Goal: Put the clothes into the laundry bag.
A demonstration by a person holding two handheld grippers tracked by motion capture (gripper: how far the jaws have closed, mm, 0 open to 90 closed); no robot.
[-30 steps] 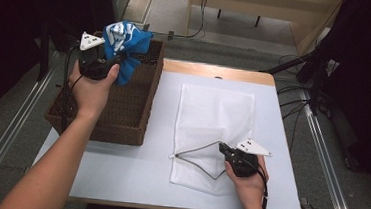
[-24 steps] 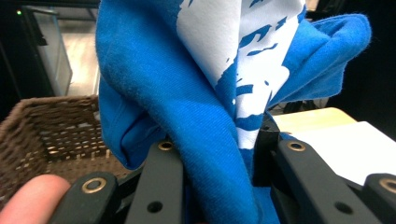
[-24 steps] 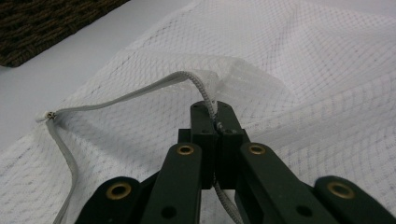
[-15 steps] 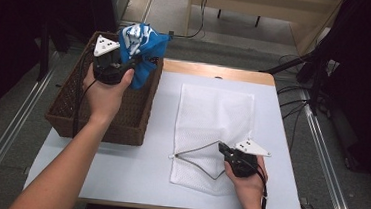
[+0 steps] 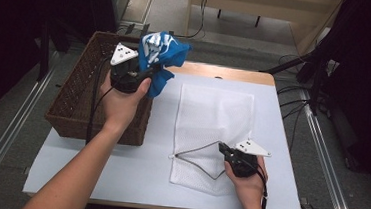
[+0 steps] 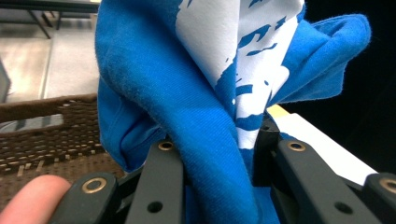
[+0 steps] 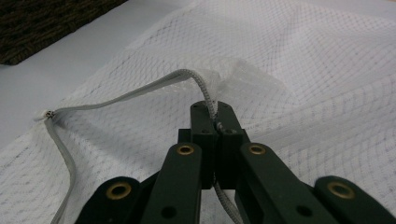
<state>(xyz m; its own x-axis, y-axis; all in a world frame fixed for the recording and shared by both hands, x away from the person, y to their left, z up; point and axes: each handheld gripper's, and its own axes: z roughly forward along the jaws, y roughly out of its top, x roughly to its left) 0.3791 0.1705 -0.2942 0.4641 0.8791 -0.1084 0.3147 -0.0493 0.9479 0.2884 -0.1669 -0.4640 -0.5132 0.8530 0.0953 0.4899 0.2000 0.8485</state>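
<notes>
Meanwhile blue cloth (image 5: 160,57) overhangs basket (image 5: 75,106) rim.

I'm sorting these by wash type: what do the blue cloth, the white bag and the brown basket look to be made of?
Blue cloth: soft knit, likely cotton jersey, matte and faintly fuzzy, with a white print.
White bag: fine see-through mesh, probably synthetic, with a zip edge pinched in the right gripper.
Brown basket: woven strands, wicker or rattan-like; natural or plastic is unclear.
</notes>
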